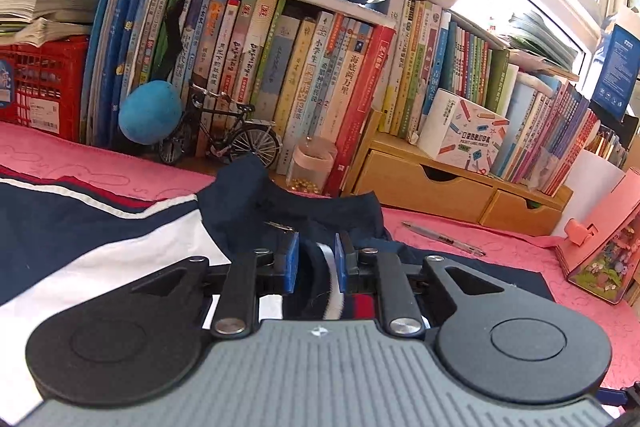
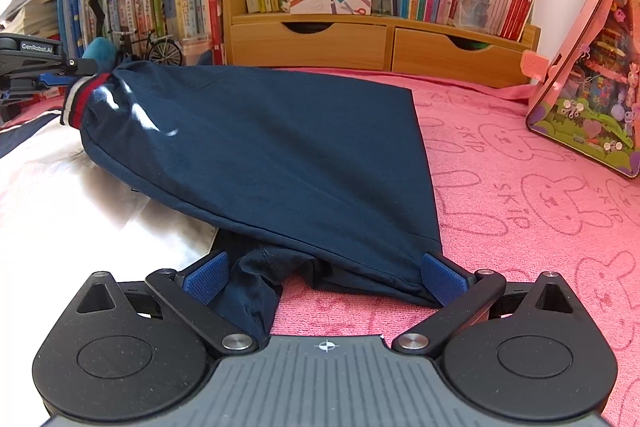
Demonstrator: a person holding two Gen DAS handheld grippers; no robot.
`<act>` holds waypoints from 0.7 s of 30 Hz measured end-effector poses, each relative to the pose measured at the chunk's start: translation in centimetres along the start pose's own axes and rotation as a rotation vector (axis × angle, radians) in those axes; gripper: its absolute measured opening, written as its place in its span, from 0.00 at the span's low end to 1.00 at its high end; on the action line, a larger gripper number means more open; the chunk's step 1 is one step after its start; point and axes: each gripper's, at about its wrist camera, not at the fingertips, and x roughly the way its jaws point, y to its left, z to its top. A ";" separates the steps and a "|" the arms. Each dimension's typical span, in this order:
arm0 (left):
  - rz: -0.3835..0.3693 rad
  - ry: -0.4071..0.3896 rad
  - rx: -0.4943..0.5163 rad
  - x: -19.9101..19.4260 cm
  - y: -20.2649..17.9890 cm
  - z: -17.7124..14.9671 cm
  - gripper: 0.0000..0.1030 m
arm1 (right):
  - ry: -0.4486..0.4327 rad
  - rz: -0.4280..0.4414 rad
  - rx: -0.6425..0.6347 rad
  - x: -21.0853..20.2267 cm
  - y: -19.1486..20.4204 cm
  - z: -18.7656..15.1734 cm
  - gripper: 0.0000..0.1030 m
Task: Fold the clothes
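Note:
A navy, white and red shirt (image 1: pixel 100 227) lies on the pink cloth. My left gripper (image 1: pixel 317 263) is shut on its striped sleeve cuff (image 1: pixel 330 291) and holds it up; the navy collar (image 1: pixel 288 203) bunches just beyond the pads. In the right wrist view the navy sleeve (image 2: pixel 260 147) stretches from that cuff (image 2: pixel 82 95), held by the left gripper (image 2: pixel 60 75) at far left, down to my right gripper (image 2: pixel 324 277). The right gripper is open wide, and the sleeve's lower edge lies between its blue pads (image 2: pixel 442 277).
A pink cloth (image 2: pixel 520 187) covers the table. Behind stand rows of books (image 1: pixel 320 67), a wooden drawer unit (image 2: pixel 380 47), a model bicycle (image 1: pixel 224 139), a small jar (image 1: pixel 312 163) and a pen (image 1: pixel 444 239). A pink toy house (image 2: pixel 588 75) stands at the right.

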 end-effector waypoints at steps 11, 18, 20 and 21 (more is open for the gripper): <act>-0.276 0.280 -0.130 2.0 3.8 -1.3 0.58 | 0.015 -0.025 0.009 0.4 0.2 0.1 1.00; -0.279 0.232 -0.063 2.7 0.8 -3.5 0.40 | 0.019 -0.022 0.012 0.5 0.1 0.2 1.00; -0.275 0.179 -0.058 2.2 0.6 -3.5 0.28 | 0.019 -0.022 0.013 0.5 0.1 0.2 1.00; -0.267 0.159 -0.050 2.1 0.6 -3.7 0.23 | 0.020 -0.021 0.014 0.4 0.1 0.2 1.00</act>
